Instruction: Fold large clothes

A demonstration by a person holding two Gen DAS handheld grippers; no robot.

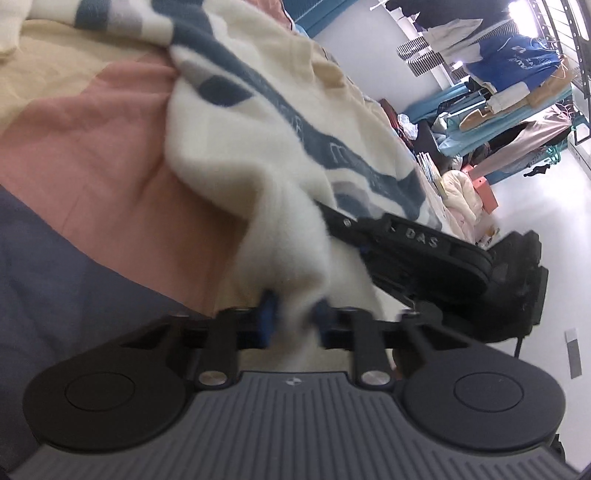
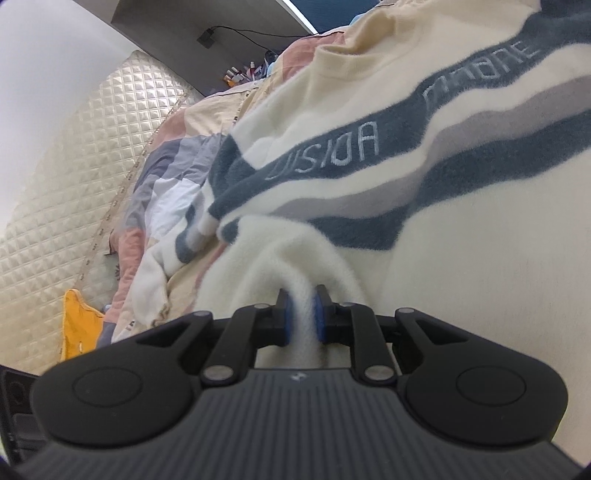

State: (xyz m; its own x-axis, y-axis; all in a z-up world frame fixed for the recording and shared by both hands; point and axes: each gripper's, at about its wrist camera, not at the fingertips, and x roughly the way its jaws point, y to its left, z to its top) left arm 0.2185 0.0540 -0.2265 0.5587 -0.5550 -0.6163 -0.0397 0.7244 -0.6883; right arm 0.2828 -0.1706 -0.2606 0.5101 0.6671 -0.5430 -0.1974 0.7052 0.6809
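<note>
Both the left tongs [image 1: 291, 321] and right tongs [image 2: 302, 317] pinch folds of the cream sweater [image 2: 461, 258] on the bed [image 1: 92, 155].

Showing bright, even indoor light in both views; glaring white from a ceiling lamp [image 1: 517, 9] at the top right of the left wrist view, washing out the wall [image 1: 373, 62] beside it. Smearing with motion blur across the cream sweater [image 1: 295, 236] near the left tool [image 1: 291, 321]. Staying sharper around the right tool [image 2: 303, 317], casting soft shadows into the folds. Bending strongly toward the fisheye edges, darkening at the lower corners.
</note>
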